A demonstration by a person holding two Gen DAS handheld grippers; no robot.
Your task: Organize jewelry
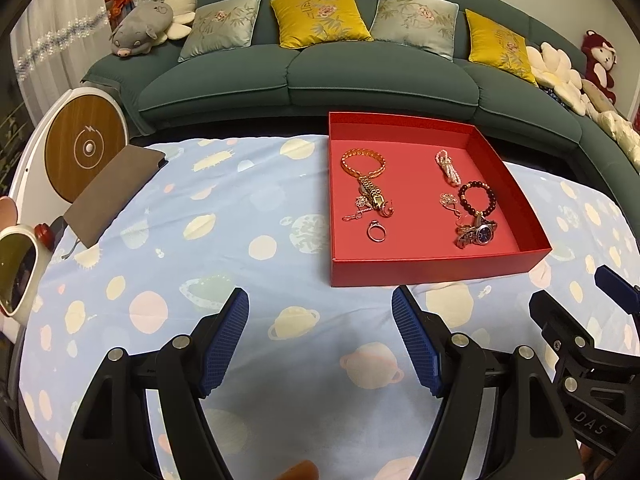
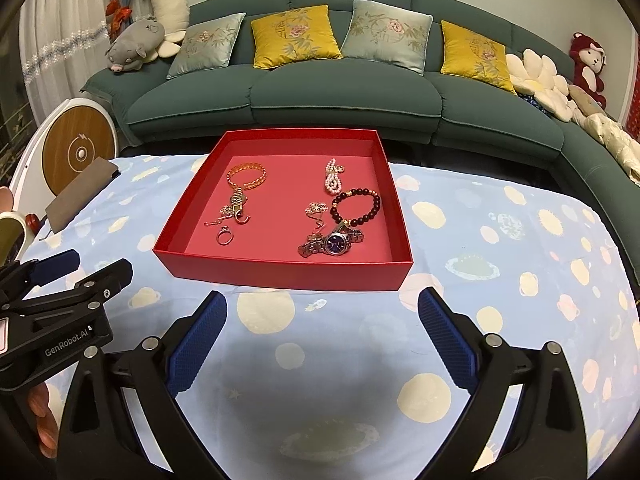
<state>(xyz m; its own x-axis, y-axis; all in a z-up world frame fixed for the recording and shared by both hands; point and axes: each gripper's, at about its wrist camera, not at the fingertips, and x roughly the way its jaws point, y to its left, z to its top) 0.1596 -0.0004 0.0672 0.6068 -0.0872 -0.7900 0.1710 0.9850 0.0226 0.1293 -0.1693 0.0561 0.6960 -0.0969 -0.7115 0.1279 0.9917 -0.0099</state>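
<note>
A shallow red box (image 1: 424, 272) (image 2: 280, 276) sits on the planet-print cloth. Inside lie an orange bangle (image 1: 363, 162) (image 2: 247, 175), a gold watch (image 1: 371, 192) (image 2: 237, 202), a ring (image 1: 376, 232) (image 2: 224, 236), a pearl strand (image 1: 448, 167) (image 2: 333, 179), a dark bead bracelet (image 1: 478, 197) (image 2: 356, 207), a blue-faced watch (image 1: 478, 234) (image 2: 334, 244) and small pendants. My left gripper (image 1: 320, 340) is open and empty, in front of the box to its left. My right gripper (image 2: 322, 344) is open and empty, in front of the box.
A brown pouch (image 1: 114, 196) (image 2: 78, 196) lies at the cloth's left edge, with a round wooden charger stand (image 1: 84, 148) behind it. A teal sofa (image 1: 320, 76) with cushions runs behind the table. Sunglasses (image 1: 18, 268) lie at the far left.
</note>
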